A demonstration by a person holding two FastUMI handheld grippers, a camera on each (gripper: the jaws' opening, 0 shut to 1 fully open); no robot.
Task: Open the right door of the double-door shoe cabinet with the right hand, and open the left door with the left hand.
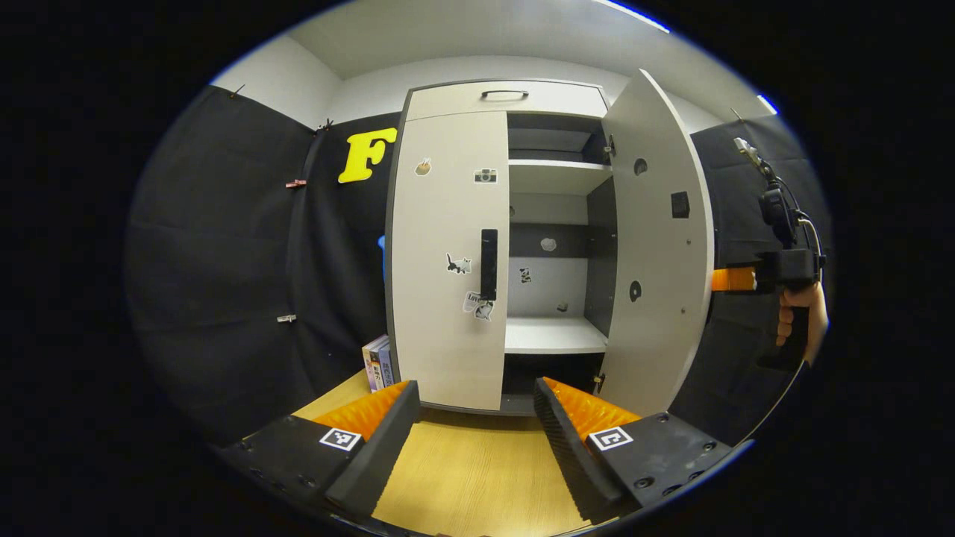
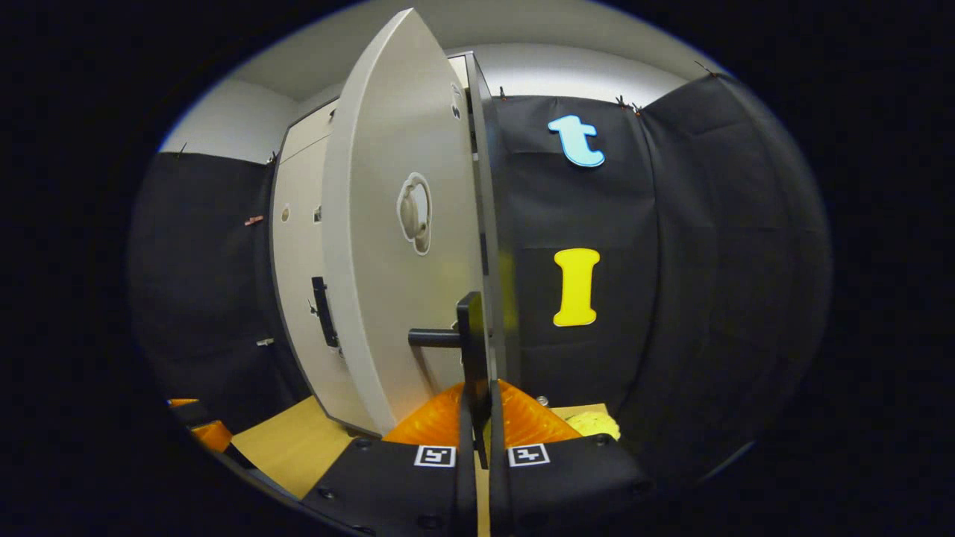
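Observation:
The pale shoe cabinet stands ahead in the left gripper view. Its left door (image 1: 448,261) is closed, with a black vertical handle (image 1: 489,265) at its inner edge. The right door (image 1: 656,246) is swung wide open. My left gripper (image 1: 474,386) hangs open low in front of the cabinet, a short way from the left handle. Farther right, a hand holds the right gripper (image 1: 776,270) behind the open door. In the right gripper view, the right gripper (image 2: 477,406) is shut on the right door's black handle (image 2: 471,350), the door (image 2: 388,246) seen nearly edge-on.
Bare shelves (image 1: 556,335) show inside the cabinet, and a drawer with a handle (image 1: 504,94) sits on top. A few books (image 1: 378,363) stand against the cabinet's left side. The wooden surface (image 1: 477,470) runs under both grippers. A yellow object (image 2: 593,425) lies near the booth wall.

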